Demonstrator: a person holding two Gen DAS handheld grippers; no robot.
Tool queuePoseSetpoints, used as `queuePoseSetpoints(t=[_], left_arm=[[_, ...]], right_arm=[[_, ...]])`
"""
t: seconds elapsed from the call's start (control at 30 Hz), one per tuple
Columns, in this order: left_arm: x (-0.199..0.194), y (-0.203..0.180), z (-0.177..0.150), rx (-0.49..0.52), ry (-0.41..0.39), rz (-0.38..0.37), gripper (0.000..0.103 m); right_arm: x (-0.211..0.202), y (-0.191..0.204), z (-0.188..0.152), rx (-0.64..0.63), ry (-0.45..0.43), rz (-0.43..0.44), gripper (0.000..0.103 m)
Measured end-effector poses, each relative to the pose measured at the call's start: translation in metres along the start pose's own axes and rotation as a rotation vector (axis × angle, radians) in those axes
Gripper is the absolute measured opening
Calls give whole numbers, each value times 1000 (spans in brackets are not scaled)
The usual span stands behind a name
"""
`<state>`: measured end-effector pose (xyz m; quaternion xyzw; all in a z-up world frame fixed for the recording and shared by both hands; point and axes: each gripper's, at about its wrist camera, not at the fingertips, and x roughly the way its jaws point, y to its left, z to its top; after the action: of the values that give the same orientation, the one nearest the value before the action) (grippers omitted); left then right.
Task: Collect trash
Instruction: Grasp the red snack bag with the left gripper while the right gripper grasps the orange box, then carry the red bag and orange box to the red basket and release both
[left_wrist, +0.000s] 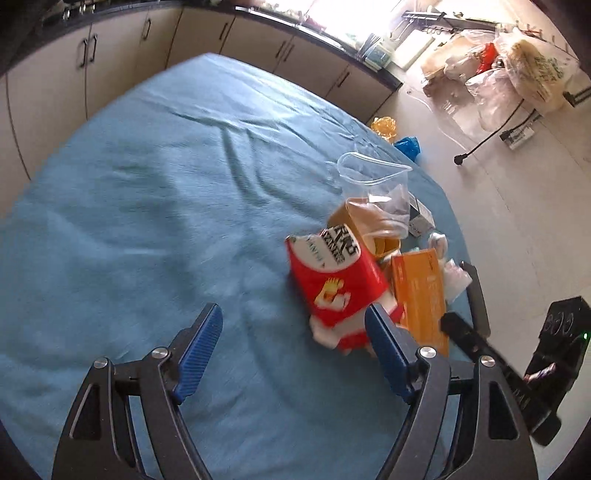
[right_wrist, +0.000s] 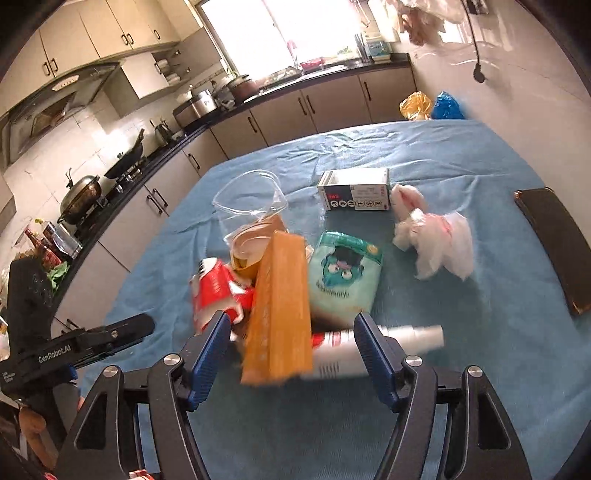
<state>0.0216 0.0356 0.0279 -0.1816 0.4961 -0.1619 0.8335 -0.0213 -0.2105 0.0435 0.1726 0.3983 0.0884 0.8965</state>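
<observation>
Surface: table under a wrinkled light-blue cloth (right_wrist: 461, 295), with kitchen cabinets and a bright window behind it.
Trash heap: gathered on the cloth, most pieces touching or overlapping.
Red carton: crushed red-and-white cardboard box (left_wrist: 332, 284) at the near side of the heap in the left wrist view, tilted, just beyond the right blue pad.
Orange box: flat orange cardboard box (right_wrist: 277, 314), leaning upright against the heap, lower end between the right gripper's pads without visibly touching them.
Clear cup: transparent plastic cup (right_wrist: 251, 206) standing at the far side of the heap, a brown paper cup (right_wrist: 255, 243) against it.
Mint pack: pale green tissue pack with a cartoon face (right_wrist: 343, 277), lying flat beside the orange box.
White tube: white-and-red tube (right_wrist: 399, 338) lying across behind the right pad.
Grey box: small grey-and-white carton (right_wrist: 354, 188), apart, further back.
Tissue: crumpled white tissue wad (right_wrist: 432, 240), apart, beside the grey carton.
Left gripper (left_wrist: 295, 354): wide, nothing between the pads, bare cloth below.
Right gripper (right_wrist: 291, 350): fairly wide, gripping nothing.
</observation>
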Motion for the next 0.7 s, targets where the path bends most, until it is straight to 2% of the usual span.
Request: queuePoseSetpoints(t=[0.1,0.13,0.17,0.23,0.33,0.4,0.6,0.63,0.67,0.7], left_arm=[[19,0,9,-42,24,-29,79],[22,0,12,-54,21,-37,80],[23,-1,14,-62,8,-41,84],[26,-3,18,-71,7,-59,86],[35,-12,21,-68,16,-88,86],[39,-19,21,-50,11,-77,89],[49,-42,19,-1,39,-52,88],[51,-47,17,16,39,-38,83],[52,-50,15,28,39,-19,65],[54,-53,13,41,50,-10,63]], right_arm=[[17,1,6,-2,32,18,73],[22,1,7,-2,41,24,68],[25,-1,7,0,45,31,63],[26,-1,4,8,51,51,35],[23,-8,3,36,62,97,25],[18,-9,-1,46,59,99,25],[-3,-19,-14,81,37,122,25],[-6,-20,-14,84,33,125,25],[-10,-20,-17,89,28,128,25],[-12,-20,-18,91,25,128,25]])
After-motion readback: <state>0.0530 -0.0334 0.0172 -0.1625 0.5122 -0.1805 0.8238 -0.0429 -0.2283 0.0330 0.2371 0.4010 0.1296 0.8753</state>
